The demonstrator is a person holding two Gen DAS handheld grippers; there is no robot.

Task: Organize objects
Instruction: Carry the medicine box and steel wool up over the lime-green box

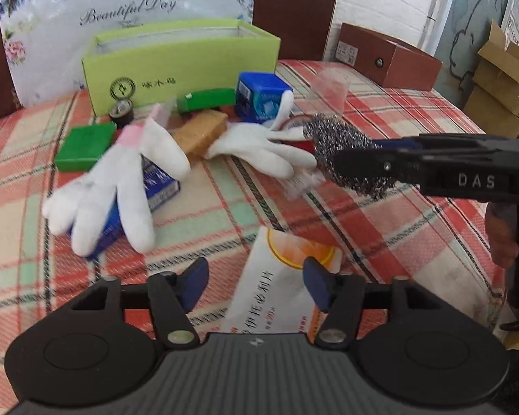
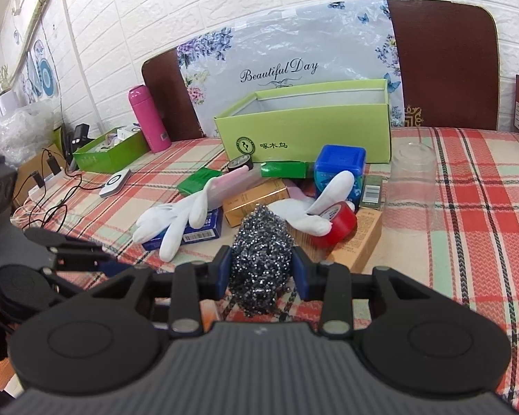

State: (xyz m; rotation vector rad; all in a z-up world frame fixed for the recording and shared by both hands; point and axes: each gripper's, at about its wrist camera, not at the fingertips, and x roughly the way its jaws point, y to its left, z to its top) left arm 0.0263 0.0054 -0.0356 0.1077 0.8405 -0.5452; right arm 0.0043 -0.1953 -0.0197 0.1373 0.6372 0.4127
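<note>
My left gripper (image 1: pixel 254 285) hangs spread wide over a white-and-orange packet (image 1: pixel 280 283), in front of the lime-green box (image 2: pixel 304 126). Right of it, my right gripper (image 2: pixel 261 269) pinches the steel wool scourer (image 2: pixel 261 256), raised in front of that box, above the pile of white gloves (image 1: pixel 256 147) and small cartons.
</note>
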